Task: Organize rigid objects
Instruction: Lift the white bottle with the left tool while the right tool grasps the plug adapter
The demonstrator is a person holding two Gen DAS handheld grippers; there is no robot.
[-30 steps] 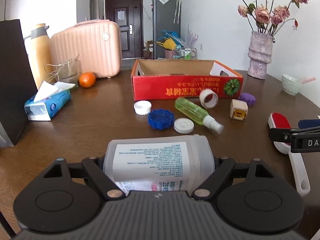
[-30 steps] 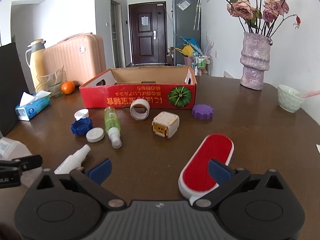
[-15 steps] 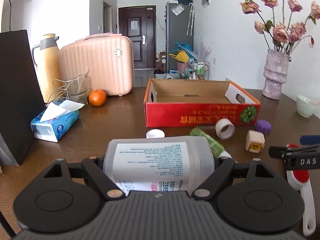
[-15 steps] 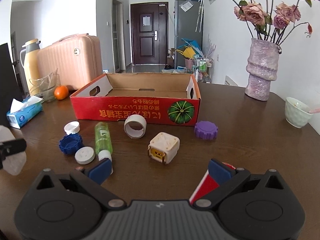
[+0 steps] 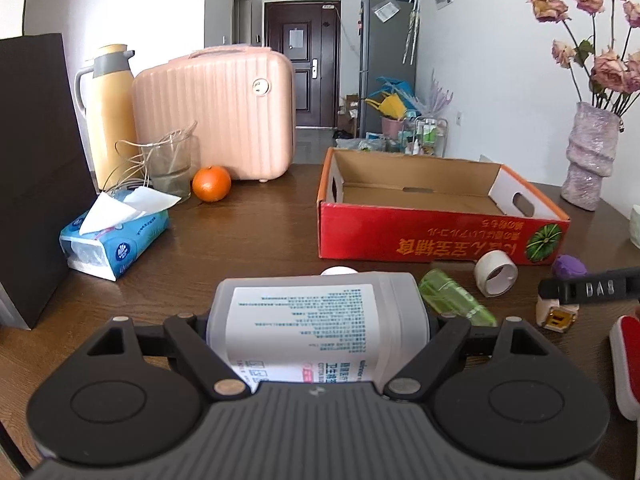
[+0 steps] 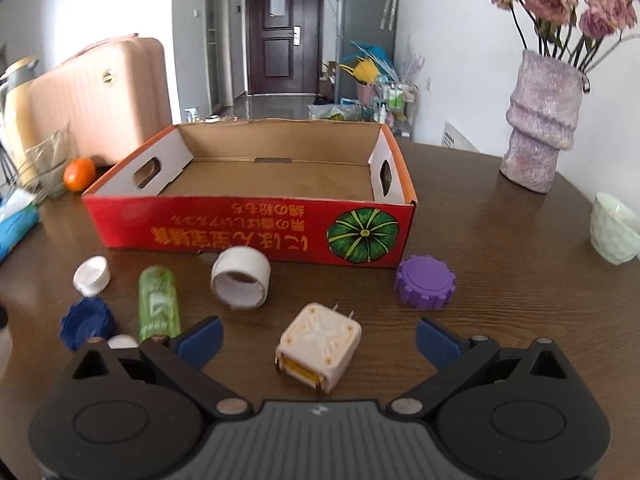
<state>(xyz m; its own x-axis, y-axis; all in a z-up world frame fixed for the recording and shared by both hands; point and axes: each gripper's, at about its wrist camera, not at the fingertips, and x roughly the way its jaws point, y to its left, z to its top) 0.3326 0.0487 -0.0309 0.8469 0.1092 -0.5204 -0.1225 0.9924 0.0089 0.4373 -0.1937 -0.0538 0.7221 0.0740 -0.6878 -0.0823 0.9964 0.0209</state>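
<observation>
My left gripper (image 5: pixel 318 320) is shut on a white labelled bottle (image 5: pixel 316 320) and holds it above the table, facing the empty red cardboard box (image 5: pixel 436 236). My right gripper (image 6: pixel 318 336) is open and empty, its blue fingertips (image 6: pixel 202 338) either side of a white cube plug (image 6: pixel 318 346). In the right wrist view the box (image 6: pixel 248 228) stands beyond a white tape ring (image 6: pixel 241 278), a green spray bottle (image 6: pixel 157 302), a purple cap (image 6: pixel 425 282), a white cap (image 6: pixel 92 275) and a blue cap (image 6: pixel 88 322). The red lint brush (image 5: pixel 626 360) lies at the left view's right edge.
A tissue pack (image 5: pixel 114 240), an orange (image 5: pixel 211 183), a glass (image 5: pixel 168 168), a yellow thermos (image 5: pixel 110 108), a pink case (image 5: pixel 216 112) and a black bag (image 5: pixel 36 176) stand at the left. A flower vase (image 6: pixel 540 124) and a pale bowl (image 6: pixel 614 228) stand at the right.
My left gripper has lifted the bottle and moved it toward the box. My right gripper has moved forward off the lint brush and now straddles the cube plug.
</observation>
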